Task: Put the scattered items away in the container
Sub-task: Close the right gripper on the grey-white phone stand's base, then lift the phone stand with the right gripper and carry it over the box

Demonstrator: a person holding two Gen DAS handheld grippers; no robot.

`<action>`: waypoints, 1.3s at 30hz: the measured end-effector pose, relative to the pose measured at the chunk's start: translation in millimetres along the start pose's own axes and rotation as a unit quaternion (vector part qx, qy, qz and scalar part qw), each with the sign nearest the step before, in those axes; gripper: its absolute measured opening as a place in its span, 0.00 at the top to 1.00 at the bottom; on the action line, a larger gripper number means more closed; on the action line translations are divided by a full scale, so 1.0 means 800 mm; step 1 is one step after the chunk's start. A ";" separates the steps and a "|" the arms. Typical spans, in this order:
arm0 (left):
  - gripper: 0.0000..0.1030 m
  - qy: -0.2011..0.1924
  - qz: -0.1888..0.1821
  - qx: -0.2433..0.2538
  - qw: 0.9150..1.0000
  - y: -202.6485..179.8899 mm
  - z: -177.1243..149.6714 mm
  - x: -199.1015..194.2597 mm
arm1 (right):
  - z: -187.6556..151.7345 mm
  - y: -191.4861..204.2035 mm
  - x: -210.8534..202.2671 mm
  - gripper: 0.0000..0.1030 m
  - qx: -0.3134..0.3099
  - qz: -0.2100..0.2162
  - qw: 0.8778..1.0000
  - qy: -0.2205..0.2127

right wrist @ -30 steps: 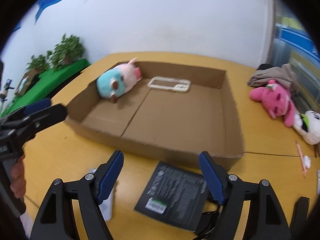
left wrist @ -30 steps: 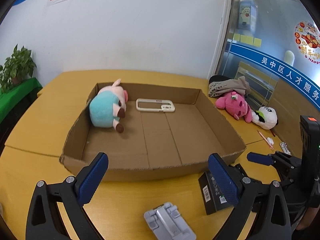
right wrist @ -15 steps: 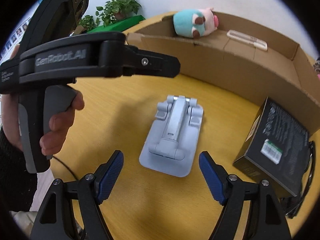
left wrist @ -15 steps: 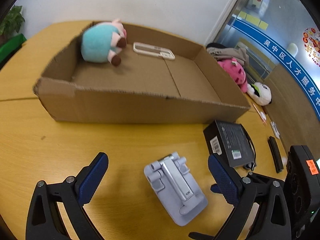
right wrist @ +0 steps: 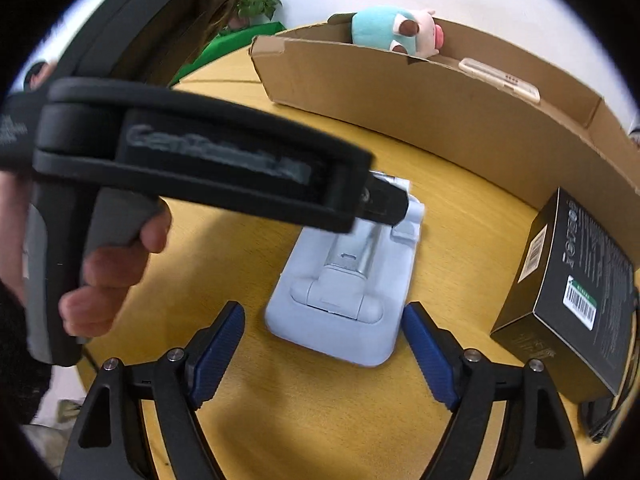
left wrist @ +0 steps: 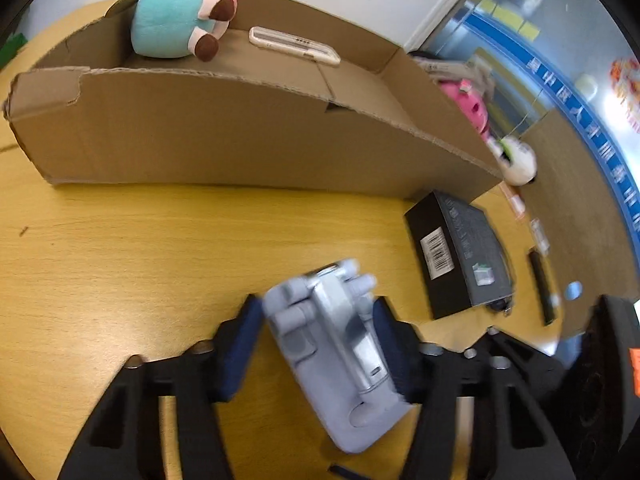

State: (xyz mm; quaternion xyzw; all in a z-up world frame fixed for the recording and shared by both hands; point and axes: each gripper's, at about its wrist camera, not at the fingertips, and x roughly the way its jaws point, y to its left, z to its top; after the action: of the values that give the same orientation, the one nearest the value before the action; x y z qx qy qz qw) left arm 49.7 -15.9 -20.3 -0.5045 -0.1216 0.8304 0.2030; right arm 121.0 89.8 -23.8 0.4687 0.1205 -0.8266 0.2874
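Observation:
A pale grey folding phone stand (left wrist: 332,360) lies on the yellow table in front of the cardboard box (left wrist: 240,140). My left gripper (left wrist: 316,320) straddles its hinged end; its jaws are closing, and the blue pads meet the stand's two sides. In the right wrist view the left gripper (right wrist: 376,200), held by a hand (right wrist: 108,272), covers the far end of the stand (right wrist: 344,300). My right gripper (right wrist: 324,312) hovers open at the stand's near end, pads apart from it. A teal plush pig (left wrist: 176,20) and a white frame (left wrist: 294,45) lie inside the box.
A black carton (left wrist: 460,252) with a cable stands right of the stand, close to the box's corner. Farther right lie a pink plush (left wrist: 468,104), a white plush (left wrist: 518,160) and a thin black bar (left wrist: 542,284). A green plant (right wrist: 256,0) is beyond the table.
Both grippers dropped and tipped down toward the stand. The left jaws went from wide open to closed in on the stand's sides. The right jaws kept their width.

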 end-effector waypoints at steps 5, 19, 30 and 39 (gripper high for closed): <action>0.47 -0.001 0.004 -0.003 1.000 -0.005 0.002 0.003 | -0.003 0.003 -0.002 0.31 -0.008 -0.022 1.000 -0.003; 0.77 -0.006 -0.003 0.004 1.000 -0.014 0.008 -0.002 | -0.016 -0.011 -0.013 0.32 0.038 0.011 0.999 -0.027; 0.82 -0.004 0.001 0.003 1.000 -0.019 0.022 -0.004 | -0.007 -0.029 -0.038 0.32 0.050 0.025 0.996 -0.071; 0.82 -0.036 -0.011 0.014 0.999 -0.039 0.053 -0.040 | 0.023 -0.039 -0.072 0.32 0.046 0.013 0.993 -0.109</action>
State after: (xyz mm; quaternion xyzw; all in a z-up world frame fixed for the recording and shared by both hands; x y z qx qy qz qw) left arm 32.0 -2.4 36.9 -0.4698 -0.1232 0.8474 0.2147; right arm 112.9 127.1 32.3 0.3898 0.0441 -0.8736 0.2881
